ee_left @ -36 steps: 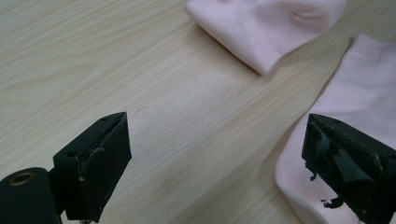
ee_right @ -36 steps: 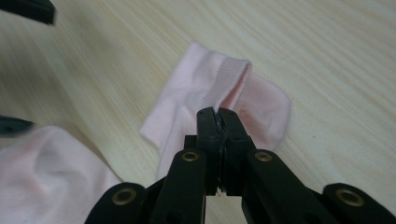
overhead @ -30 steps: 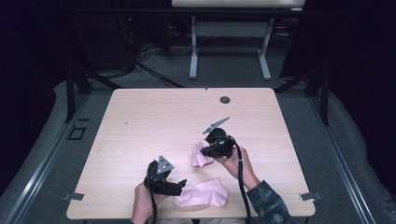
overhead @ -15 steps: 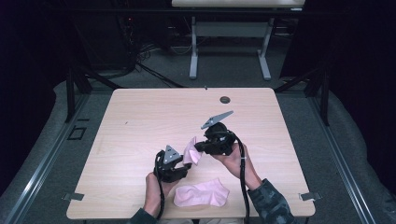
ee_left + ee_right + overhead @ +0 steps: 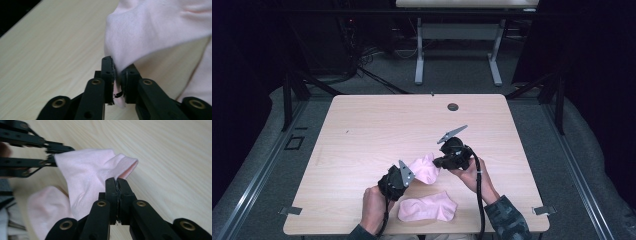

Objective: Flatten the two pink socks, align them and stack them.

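A rectangular table with a pale wood-grain top is seen standing on a grey floor. One pink sock is laid flat on the top near the front edge, and a small dark round fitting is set into the surface close to the far edge, well apart from the sock. Small metal brackets are fixed at the two front corners.
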`<action>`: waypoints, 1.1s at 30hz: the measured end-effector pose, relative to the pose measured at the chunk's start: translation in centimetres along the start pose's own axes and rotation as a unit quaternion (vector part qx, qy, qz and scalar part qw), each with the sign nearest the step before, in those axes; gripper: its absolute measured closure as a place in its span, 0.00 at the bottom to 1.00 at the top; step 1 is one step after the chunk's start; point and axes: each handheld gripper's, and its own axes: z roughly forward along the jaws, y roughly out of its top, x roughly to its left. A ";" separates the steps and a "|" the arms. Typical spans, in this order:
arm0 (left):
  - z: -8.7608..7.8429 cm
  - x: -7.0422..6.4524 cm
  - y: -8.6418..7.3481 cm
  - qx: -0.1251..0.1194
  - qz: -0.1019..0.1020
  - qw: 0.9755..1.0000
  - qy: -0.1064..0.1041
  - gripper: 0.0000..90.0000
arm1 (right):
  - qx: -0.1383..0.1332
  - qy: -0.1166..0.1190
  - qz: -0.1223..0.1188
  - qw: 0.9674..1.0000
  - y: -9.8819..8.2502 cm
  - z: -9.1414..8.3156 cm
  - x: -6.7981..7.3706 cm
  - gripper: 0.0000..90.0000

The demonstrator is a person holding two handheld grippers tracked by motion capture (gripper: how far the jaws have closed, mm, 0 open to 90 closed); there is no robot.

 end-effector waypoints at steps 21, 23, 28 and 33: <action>2.1 5.3 -2.5 0.029 -0.164 0.984 -0.058 0.44 | 0.053 -0.053 0.001 0.997 -3.5 4.2 -2.4 0.71; 2.5 5.2 -2.4 0.039 -0.160 0.985 -0.058 0.46 | 0.053 -0.057 0.002 0.997 -3.6 4.5 -2.2 0.71; 3.1 5.1 -2.4 0.051 -0.159 0.984 -0.065 0.52 | 0.064 -0.059 -0.004 0.996 -3.7 5.0 -2.1 0.71; 3.6 4.9 -2.5 0.068 -0.146 0.985 -0.066 0.62 | 0.070 -0.067 -0.012 0.995 -3.8 5.6 -1.7 0.72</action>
